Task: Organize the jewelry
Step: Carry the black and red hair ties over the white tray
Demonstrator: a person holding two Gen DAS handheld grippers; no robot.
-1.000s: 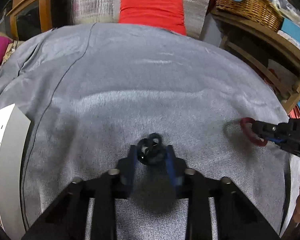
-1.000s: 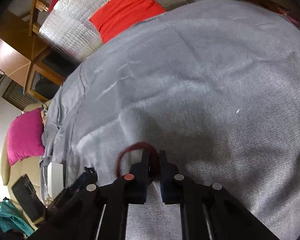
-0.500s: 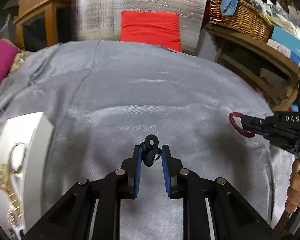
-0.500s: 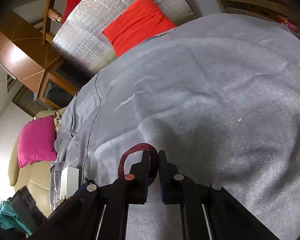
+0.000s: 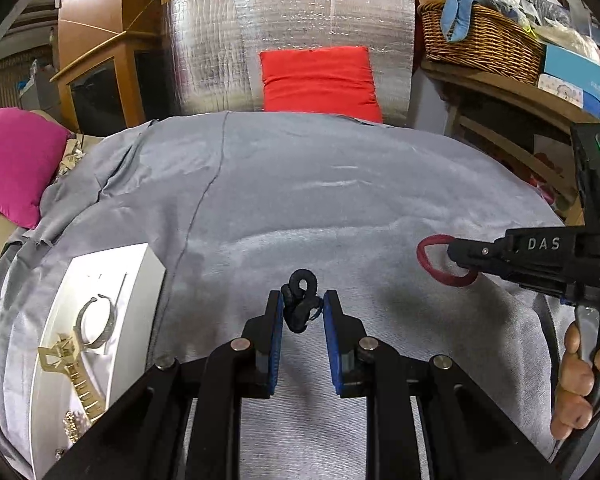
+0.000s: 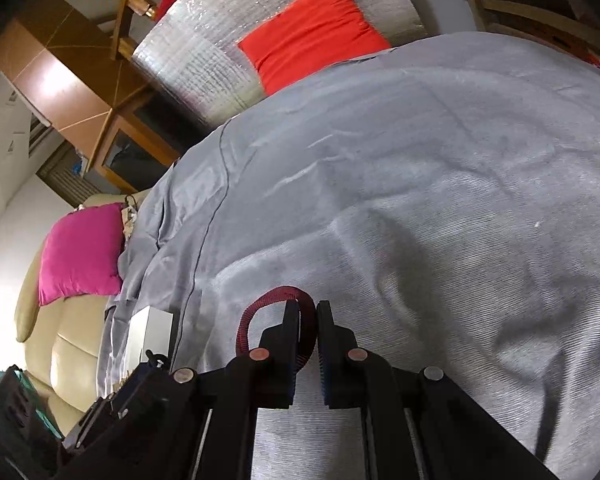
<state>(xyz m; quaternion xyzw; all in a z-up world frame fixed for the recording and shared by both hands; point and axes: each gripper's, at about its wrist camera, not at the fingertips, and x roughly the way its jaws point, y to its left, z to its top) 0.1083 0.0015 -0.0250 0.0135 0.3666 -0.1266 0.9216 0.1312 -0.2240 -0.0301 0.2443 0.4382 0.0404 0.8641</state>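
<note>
Indoor light, moderately bright; glare on foil panel point(image 5: 288, 40); soft shadows on grey cloth point(image 5: 340, 208); fisheye edges bowed, dark.

A matt, finely ribbed grey cloth cover point(image 5: 340, 208) spreads wide. The dark red woven fabric band point(image 6: 276, 294) looks ridged. The glossy white tray point(image 5: 112, 272) carries shiny gold metal jewellery point(image 5: 74, 368). The quilted silver foil panel point(image 5: 284, 28) glints.

tray point(image 5: 140, 264) left on cloth point(image 5: 340, 200), bangle point(image 5: 96, 322) inside
</note>
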